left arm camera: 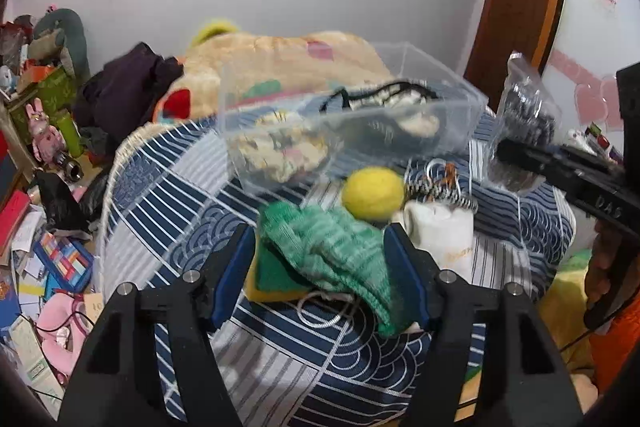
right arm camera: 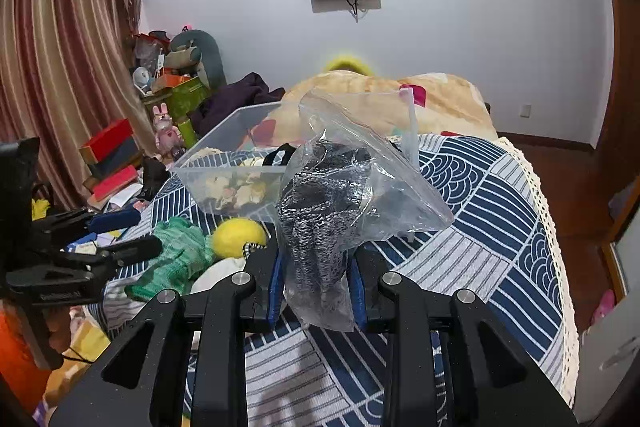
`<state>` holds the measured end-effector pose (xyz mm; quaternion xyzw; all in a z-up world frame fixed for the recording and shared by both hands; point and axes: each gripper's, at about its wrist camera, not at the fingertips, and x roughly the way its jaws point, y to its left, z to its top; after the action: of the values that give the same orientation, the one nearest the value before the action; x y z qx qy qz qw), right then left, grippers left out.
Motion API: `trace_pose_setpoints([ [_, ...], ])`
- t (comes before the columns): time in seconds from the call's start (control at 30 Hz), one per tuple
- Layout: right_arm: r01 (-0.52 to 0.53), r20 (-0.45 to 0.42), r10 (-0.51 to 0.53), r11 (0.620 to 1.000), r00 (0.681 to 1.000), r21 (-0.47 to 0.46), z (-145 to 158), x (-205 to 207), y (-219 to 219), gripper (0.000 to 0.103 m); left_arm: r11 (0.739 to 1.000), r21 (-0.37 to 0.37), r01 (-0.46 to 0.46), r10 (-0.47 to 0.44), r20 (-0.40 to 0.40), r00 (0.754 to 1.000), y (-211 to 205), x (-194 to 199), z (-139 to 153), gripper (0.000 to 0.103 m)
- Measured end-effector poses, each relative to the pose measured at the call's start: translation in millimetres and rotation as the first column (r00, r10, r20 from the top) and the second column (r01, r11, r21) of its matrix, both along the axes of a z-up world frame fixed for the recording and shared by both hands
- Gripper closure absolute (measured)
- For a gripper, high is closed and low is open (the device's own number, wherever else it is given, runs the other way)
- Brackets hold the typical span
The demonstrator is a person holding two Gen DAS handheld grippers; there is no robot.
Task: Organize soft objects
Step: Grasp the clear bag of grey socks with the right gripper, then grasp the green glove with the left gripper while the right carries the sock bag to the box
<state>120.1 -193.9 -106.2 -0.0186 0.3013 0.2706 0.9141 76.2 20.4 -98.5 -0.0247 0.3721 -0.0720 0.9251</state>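
My right gripper [right arm camera: 316, 279] is shut on a clear plastic bag of black-and-white knit [right arm camera: 320, 211] and holds it up in front of the clear plastic bin [right arm camera: 224, 163]; the bag also shows in the left wrist view [left arm camera: 520, 131]. My left gripper [left arm camera: 320, 267] is open, its blue pads either side of a green knit item [left arm camera: 332, 247] lying on the blue patterned cloth [left arm camera: 320, 359]. A yellow ball [left arm camera: 374, 193] and a white soft item [left arm camera: 440, 231] lie beside it. The bin [left arm camera: 344, 131] holds several soft items.
A beige blanket [right arm camera: 384, 103] and a dark garment [left arm camera: 128, 87] lie behind the bin. Toys, boxes and papers [left arm camera: 44, 255] clutter the floor on the left. The cloth's lace edge [right arm camera: 556, 267] falls off at the right.
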Motion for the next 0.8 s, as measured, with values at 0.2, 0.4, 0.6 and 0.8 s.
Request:
trace_pose_setpoints([
  [0.2, -0.002, -0.024, 0.002, 1.0, 1.0, 0.004, -4, 0, -2, 0.078, 0.999, -0.019, 0.034, -0.034, -0.027, 0.999, -2, 9, -16, 0.067],
  [0.4, -0.006, -0.019, 0.006, 1.0, 1.0, 0.003, -2, -1, -1, 0.078, 0.999, -0.003, 0.035, -0.035, -0.001, 0.999, -2, 4, -7, 0.087],
  [0.6, -0.013, 0.015, 0.013, 1.0, 1.0, -0.004, 8, -4, 3, 0.078, 0.999, -0.002, 0.04, -0.04, 0.098, 0.994, 2, -7, 23, 0.088],
  [0.8, -0.018, 0.066, 0.018, 1.0, 0.998, 0.004, 26, 2, 10, 0.078, 0.999, -0.011, 0.041, -0.038, 0.194, 0.98, 5, -2, 55, 0.088],
])
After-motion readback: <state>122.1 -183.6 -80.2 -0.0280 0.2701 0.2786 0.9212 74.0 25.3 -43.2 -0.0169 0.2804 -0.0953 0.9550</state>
